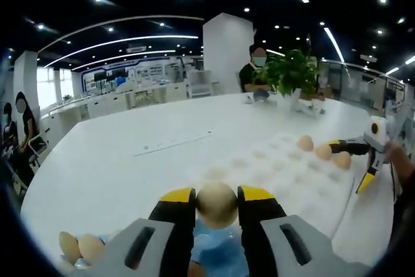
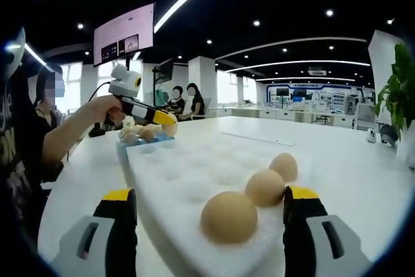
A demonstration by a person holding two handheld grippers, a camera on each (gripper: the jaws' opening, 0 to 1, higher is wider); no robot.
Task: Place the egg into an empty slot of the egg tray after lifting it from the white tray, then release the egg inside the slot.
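Note:
My left gripper (image 1: 217, 199) is shut on a tan egg (image 1: 217, 204), held just above a blue-lined tray (image 1: 217, 254) with more eggs (image 1: 79, 247) in it. To the right lies the white foam egg tray (image 1: 279, 173) with three eggs in a row (image 1: 323, 152). In the right gripper view my right gripper (image 2: 211, 194) stands wide open, one jaw on each side of the nearest egg (image 2: 228, 217), which sits in a slot of the egg tray (image 2: 194, 173). The left gripper (image 2: 167, 124) hangs over the blue tray (image 2: 126, 147) at the far end.
A white table (image 1: 117, 160) carries both trays. A long flat strip (image 1: 172, 142) lies on it behind the egg tray. A potted plant (image 1: 292, 72) stands at the far edge, with a seated person behind it. A hand (image 2: 107, 108) holds the left gripper.

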